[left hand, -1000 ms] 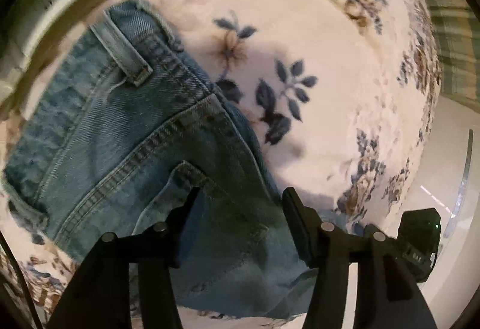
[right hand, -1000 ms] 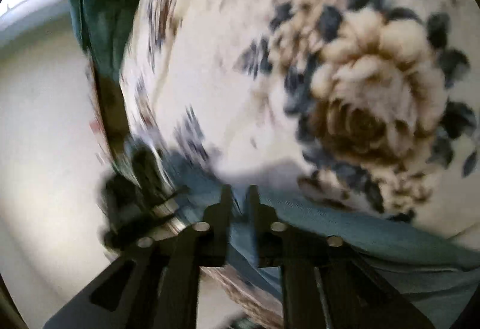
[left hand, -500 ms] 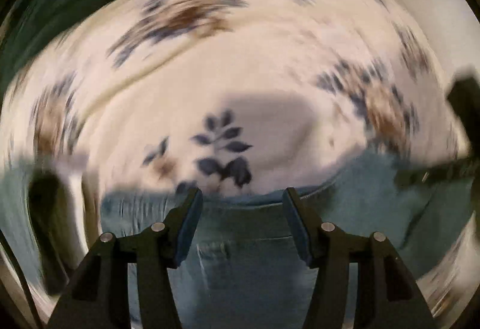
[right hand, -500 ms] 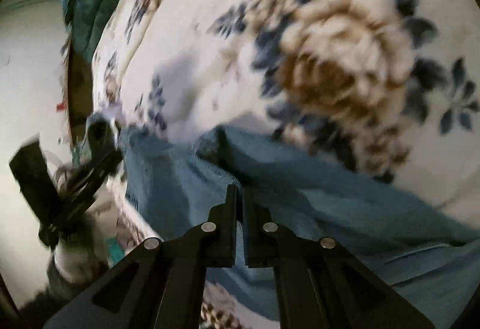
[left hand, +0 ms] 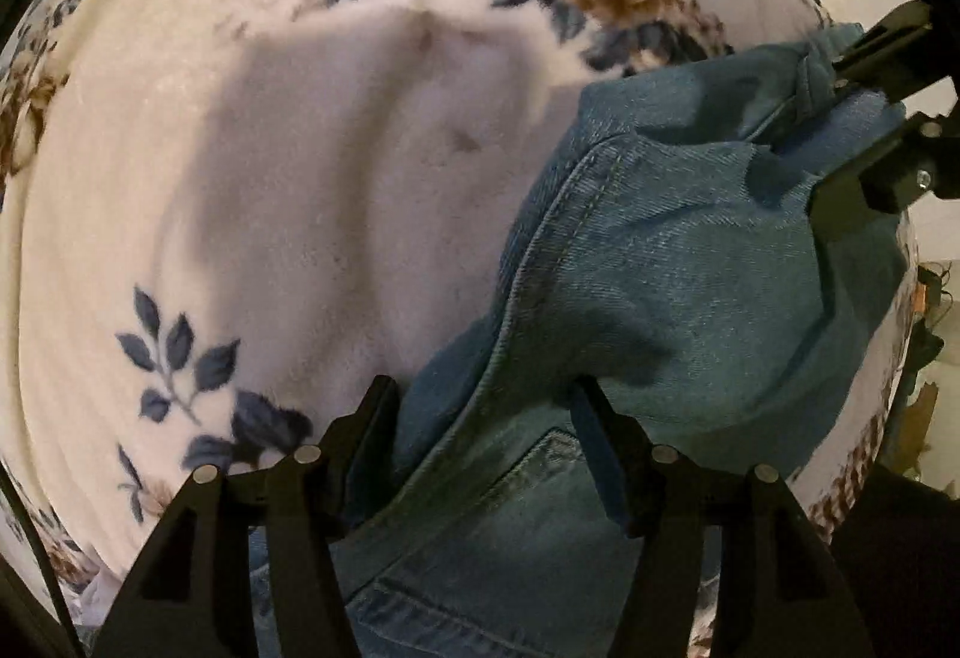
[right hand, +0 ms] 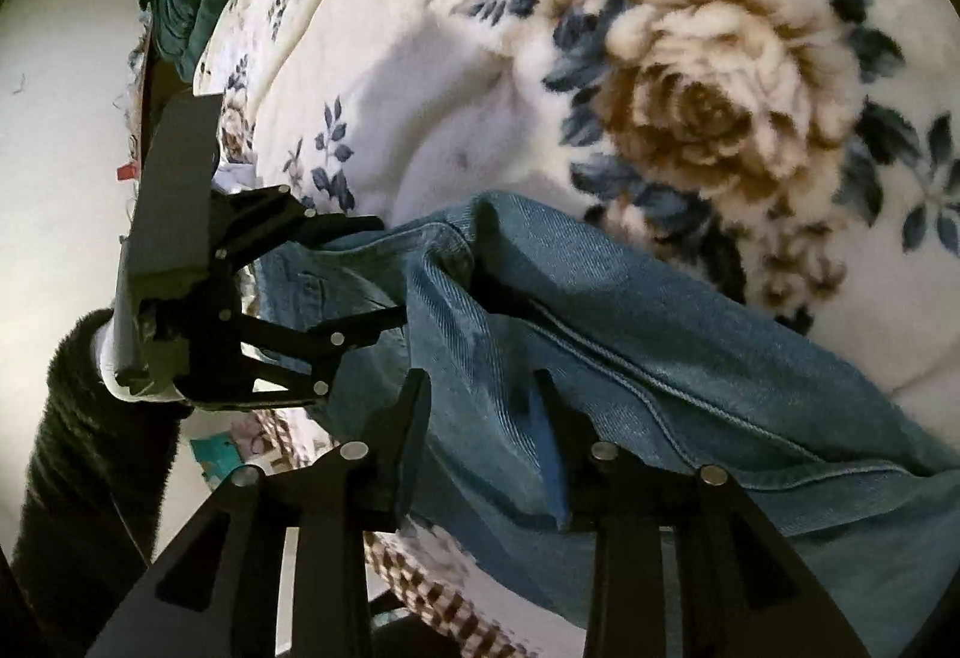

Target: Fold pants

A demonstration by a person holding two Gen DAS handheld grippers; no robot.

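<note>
In the left wrist view, the left tool [left hand: 483, 439] stood with its jaws apart over the jeans [left hand: 690, 286], which filled the lower right of the frame on the floral blanket [left hand: 288, 178]. In the right wrist view, the right tool [right hand: 480, 418] was likewise parted around denim at lower centre; the left tool appeared at centre left.

My left gripper [left hand: 483, 412] is matte black plastic: two flat, tapered fingers [left hand: 600, 448] on angular cut-out struts with round silver rivets. The right gripper [right hand: 480, 406] matches it. A fuzzy black sleeve [right hand: 84, 454] covers my forearm.
</note>
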